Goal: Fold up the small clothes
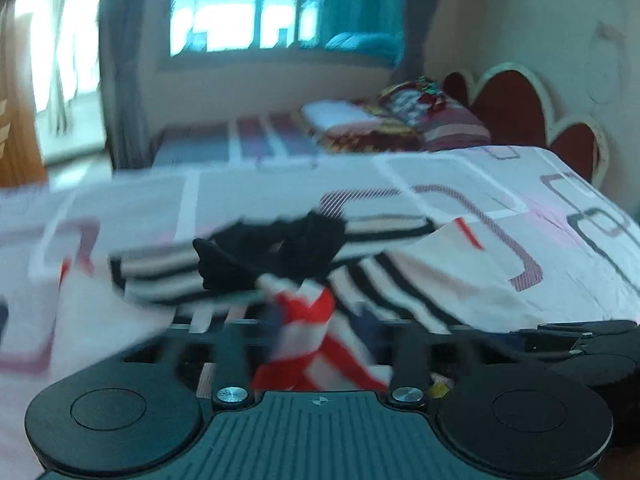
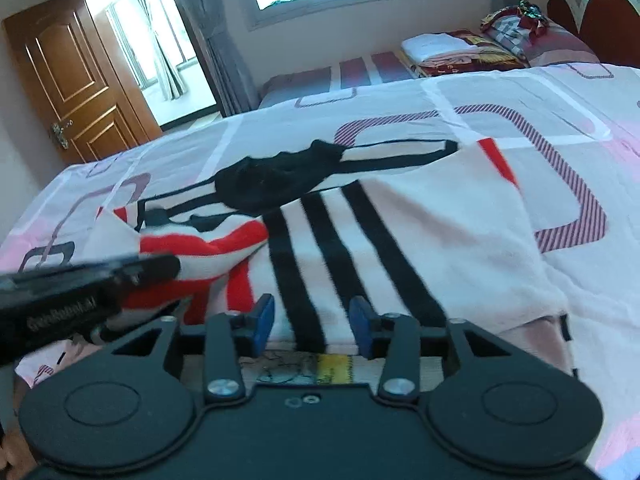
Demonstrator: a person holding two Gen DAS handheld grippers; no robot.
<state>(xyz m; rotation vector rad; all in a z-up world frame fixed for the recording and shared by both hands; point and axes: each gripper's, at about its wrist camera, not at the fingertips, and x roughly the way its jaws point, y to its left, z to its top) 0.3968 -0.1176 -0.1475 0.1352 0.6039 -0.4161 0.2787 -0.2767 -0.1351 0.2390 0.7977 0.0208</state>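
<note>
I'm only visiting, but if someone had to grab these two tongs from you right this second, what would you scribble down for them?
Left tongs: fingers stand apart with the red-and-white cloth bunched between them; blur hides whether they grip it.
Right tongs: open, holding nothing, at the near edge of the black-striped white garment.
Things: the striped garment lies spread on the bed sheet, and a small black garment lies crumpled on its far edge.
Done: no neat fold visible yet.
Left: fold the striped garment, then the black one.
</note>
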